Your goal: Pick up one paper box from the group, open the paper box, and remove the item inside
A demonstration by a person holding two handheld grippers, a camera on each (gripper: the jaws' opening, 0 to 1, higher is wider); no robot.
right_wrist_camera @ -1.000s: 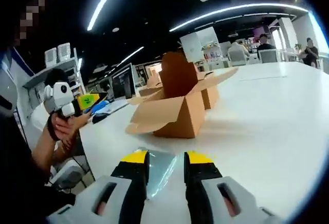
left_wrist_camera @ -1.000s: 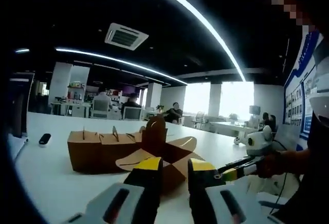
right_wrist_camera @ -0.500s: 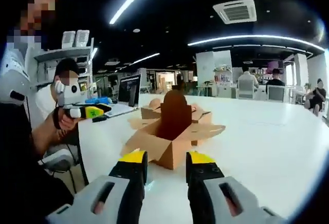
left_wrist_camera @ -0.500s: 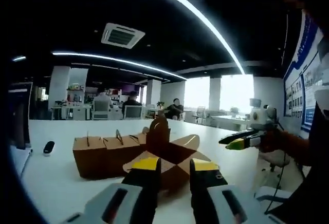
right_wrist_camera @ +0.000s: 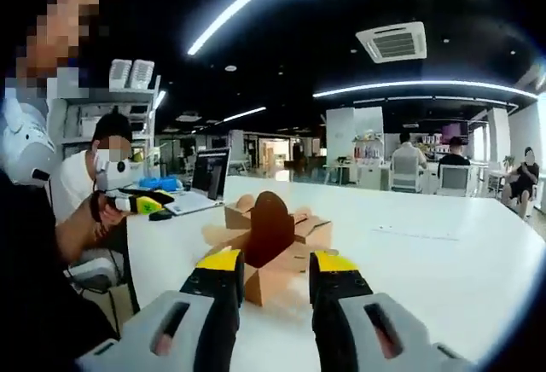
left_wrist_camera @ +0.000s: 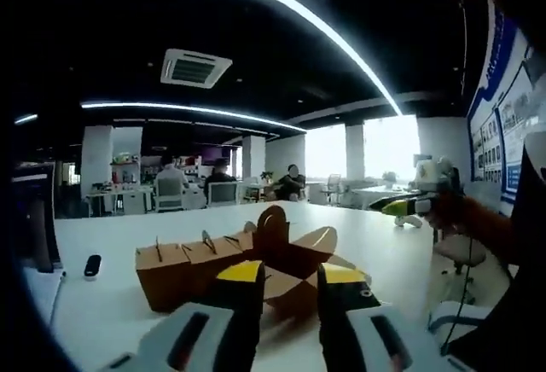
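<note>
**Box open, both grippers backed off — pointers for getting the item out**

While both tools are held off the white tabletop (right_wrist_camera: 444, 261), the opened brown cardboard box (left_wrist_camera: 294, 274) can be seen at lower centre of the left gripper view, flaps splayed outward, with a tall rounded brown flap or item (right_wrist_camera: 270, 229) standing up from its middle. Which of the two it is can't be told from here. Two closed brown paper boxes (left_wrist_camera: 183, 265) are lined up just beside it, toward the left of that frame.

The left gripper (left_wrist_camera: 287, 276) is seen with its yellow-tipped jaws parted by a moderate gap and nothing between them; the box sits beyond the tips, not touched. Same story for the right gripper (right_wrist_camera: 271, 263): jaws apart, nothing gripped, box framed in the gap further back. The left gripper (right_wrist_camera: 141, 201) also shows at mid left of the right gripper view.

For the removal step, judged from this:
- The box should probably be pinned by one flap so it isn't dragged along.
- The upright brown piece should be approached from above, jaws widened first.
- The neighbouring boxes should be kept clear of, being so close.

Thin card, light, easily tipped — a gentle squeeze is advised.
</note>
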